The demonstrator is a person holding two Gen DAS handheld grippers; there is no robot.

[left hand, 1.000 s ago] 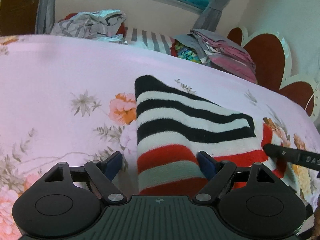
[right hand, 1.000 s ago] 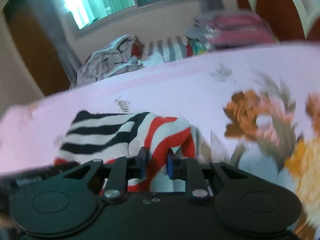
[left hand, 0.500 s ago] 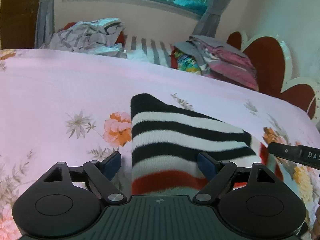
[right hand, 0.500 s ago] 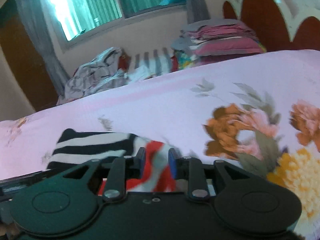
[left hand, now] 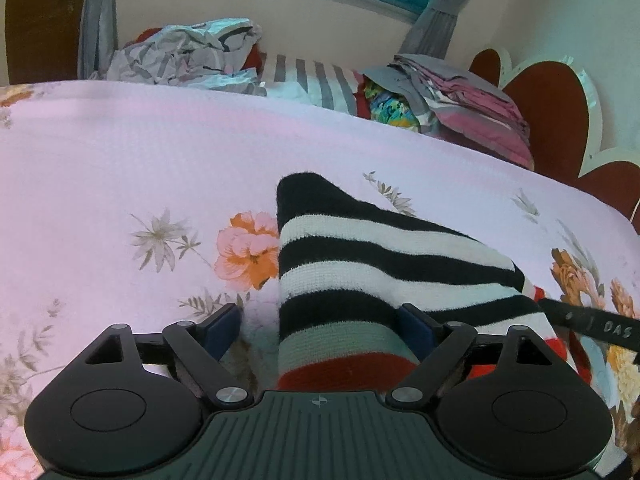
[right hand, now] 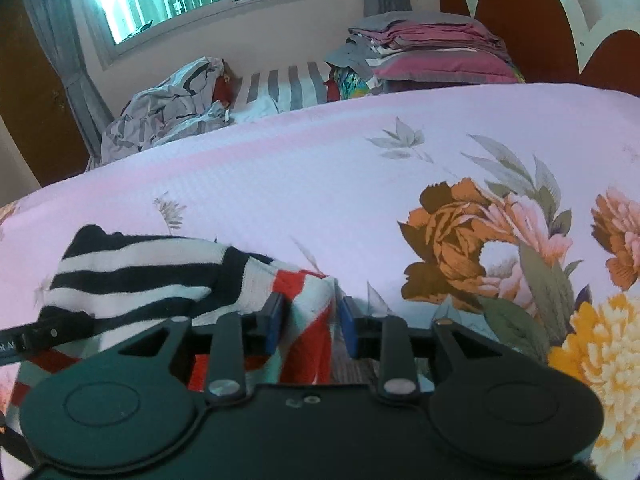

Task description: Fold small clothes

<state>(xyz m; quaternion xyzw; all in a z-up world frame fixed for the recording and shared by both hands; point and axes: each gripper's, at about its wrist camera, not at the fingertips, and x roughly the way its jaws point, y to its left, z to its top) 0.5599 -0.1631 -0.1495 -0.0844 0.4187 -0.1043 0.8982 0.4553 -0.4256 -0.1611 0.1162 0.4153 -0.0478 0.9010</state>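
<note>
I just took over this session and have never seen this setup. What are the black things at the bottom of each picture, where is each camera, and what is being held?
There is no robot arm: a person holds one set of tongs in each hand, with a wide-angle camera on each looking forward along its two fingers. The black shapes at the bottom are those tools.

The left camera shows the left tongs spread wide, with the striped knit garment lying between the fingers, ungripped. The right camera shows the right tongs partly parted around a red and white fold of the same garment; I cannot tell whether they pinch it.

The garment lies on a pink floral bedspread. Behind are crumpled laundry and a folded stack.
</note>
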